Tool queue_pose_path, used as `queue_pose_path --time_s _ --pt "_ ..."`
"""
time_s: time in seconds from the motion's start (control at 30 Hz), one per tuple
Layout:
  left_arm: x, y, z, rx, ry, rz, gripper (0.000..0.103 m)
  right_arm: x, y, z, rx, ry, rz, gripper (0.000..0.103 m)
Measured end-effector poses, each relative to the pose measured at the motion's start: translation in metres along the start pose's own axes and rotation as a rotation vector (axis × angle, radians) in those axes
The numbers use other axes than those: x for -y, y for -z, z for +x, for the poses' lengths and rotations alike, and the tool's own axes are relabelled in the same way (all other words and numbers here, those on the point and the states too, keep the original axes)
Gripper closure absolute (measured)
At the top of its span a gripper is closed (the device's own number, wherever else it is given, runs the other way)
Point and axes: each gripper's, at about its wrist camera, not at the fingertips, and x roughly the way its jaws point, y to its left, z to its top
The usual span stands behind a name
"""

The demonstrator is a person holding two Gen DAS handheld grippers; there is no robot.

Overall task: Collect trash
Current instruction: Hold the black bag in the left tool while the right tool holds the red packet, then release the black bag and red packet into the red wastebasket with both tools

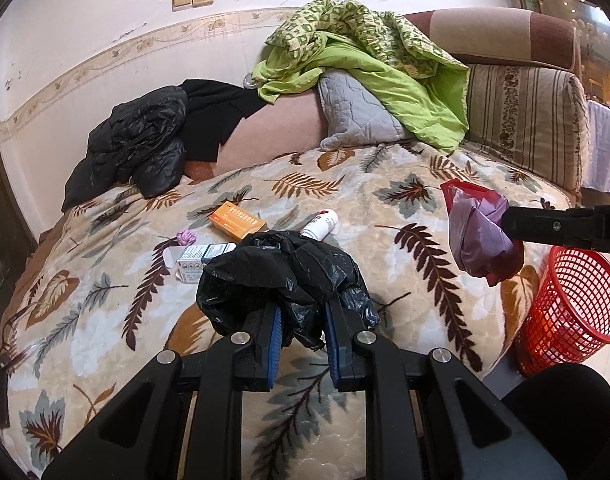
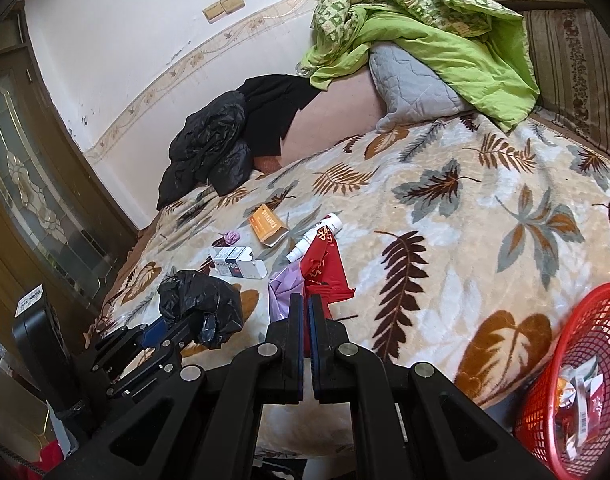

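Note:
My left gripper is shut on a crumpled black plastic bag above the leaf-patterned blanket; it also shows in the right wrist view. My right gripper is shut on a red and purple plastic bag, which shows hanging in the left wrist view. On the blanket lie an orange box, a white tube, a white and blue box and a small purple wad.
A red mesh basket stands on the floor at the bed's right edge, with wrappers inside. A black jacket, a grey pillow and a green quilt lie at the back. A wooden door is at left.

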Motion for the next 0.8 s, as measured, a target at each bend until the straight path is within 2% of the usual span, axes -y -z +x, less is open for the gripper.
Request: queue_pose_path --time_s 0.3,0.47,0.6,0.8 --pt "0.012 -0.007 -0.01 0.016 0.025 0.018 0.085 0.013 0.001 -0.021 0.032 0.016 0.028 0.1" --pt "0.024 -0.016 -0.015 0.021 0.076 0.021 0.085 0.032 0.001 -0.04 0.054 0.047 0.058 0.1" --pt "0.042 -0.029 -0.02 0.018 0.161 0.03 0.085 0.061 0.001 -0.068 0.089 0.094 0.106 0.1" --pt "0.08 -0.049 -0.025 -0.015 0.351 0.036 0.085 0.115 0.005 -0.12 0.157 0.2 0.202 0.1"
